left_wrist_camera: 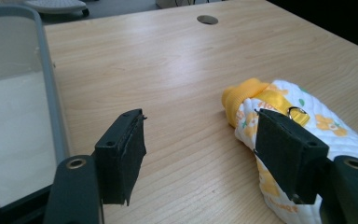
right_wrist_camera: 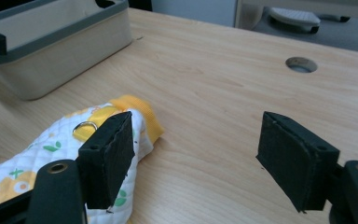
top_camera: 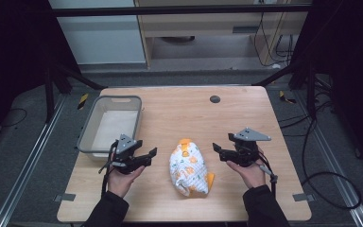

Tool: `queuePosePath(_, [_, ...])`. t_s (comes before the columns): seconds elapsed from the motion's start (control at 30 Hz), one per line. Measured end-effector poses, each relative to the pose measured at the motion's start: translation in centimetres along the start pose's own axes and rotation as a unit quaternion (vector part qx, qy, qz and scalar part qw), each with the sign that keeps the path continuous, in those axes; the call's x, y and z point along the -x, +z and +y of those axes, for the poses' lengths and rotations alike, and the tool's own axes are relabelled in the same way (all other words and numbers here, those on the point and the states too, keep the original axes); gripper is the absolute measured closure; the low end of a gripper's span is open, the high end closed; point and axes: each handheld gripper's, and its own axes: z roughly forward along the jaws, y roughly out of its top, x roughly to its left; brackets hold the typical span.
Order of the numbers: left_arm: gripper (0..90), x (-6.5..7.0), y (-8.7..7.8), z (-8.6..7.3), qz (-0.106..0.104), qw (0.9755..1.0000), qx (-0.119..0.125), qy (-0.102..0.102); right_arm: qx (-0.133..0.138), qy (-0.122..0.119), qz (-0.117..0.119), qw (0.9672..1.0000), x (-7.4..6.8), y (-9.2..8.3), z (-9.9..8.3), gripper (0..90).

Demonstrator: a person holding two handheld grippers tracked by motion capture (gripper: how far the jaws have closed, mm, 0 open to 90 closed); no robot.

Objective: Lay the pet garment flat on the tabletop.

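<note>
1. L gripper (top_camera: 144, 156): jaws wide apart, nothing between; same for R gripper (top_camera: 221, 150). I keep both free w/ room to close in.
2. Quilted garment (top_camera: 189, 169) lies bunched btwn them, orange cuff at 12 o'clock.
3. Grey bin (top_camera: 88, 136) at 10 o'clock, likely drop spot.

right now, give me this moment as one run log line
left claw: open, empty | right claw: open, empty | quilted cloth: folded, on table between claws | bin: far left
</note>
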Motion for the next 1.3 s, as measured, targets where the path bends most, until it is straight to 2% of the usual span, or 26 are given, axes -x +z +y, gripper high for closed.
queuePosePath(0.17, [33.0,0.4,0.8,-0.3,-0.008,0.9999,-0.011,0.0,-0.014,-0.001,0.007,0.9999,-0.4,1.0,-0.3,29.0])
queuePosePath(0.4, [33.4,1.0,2.0,-0.6,-0.022,0.9994,-0.027,0.001,-0.026,-0.004,0.029,0.9992,-1.5,2.3,-0.3,35.4])
queuePosePath(0.5, [33.6,1.6,2.6,-0.7,-0.03,0.9989,-0.036,0.007,-0.034,-0.006,0.033,0.9989,-1.8,2.8,-0.4,35.8])
queuePosePath(0.77, [35.2,2.1,3.9,-1.7,-0.047,0.9974,-0.055,0.007,-0.063,-0.019,0.047,0.9967,-2.9,4.3,-1.2,38.8])
queuePosePath(0.93, [36.5,2.6,4.5,-2.0,-0.062,0.9961,-0.062,0.007,-0.082,-0.019,0.058,0.9948,-3.4,5.2,-1.8,40.1])
queuePosePath(1.0, [38.0,2.7,4.6,-2.0,-0.065,0.9959,-0.063,0.007,-0.086,-0.02,0.06,0.9943,-3.5,5.4,-2.0,40.6])
queuePosePath(1.17, [44.2,3.2,5.2,-2.4,-0.079,0.9935,-0.082,0.011,-0.102,-0.03,0.064,0.9922,-3.8,6.1,-2.5,42.9])
queuePosePath(1.3, [49.1,3.4,5.4,-2.6,-0.085,0.9925,-0.087,0.009,-0.116,-0.021,0.077,0.99,-3.9,6.5,-2.8,49.4])
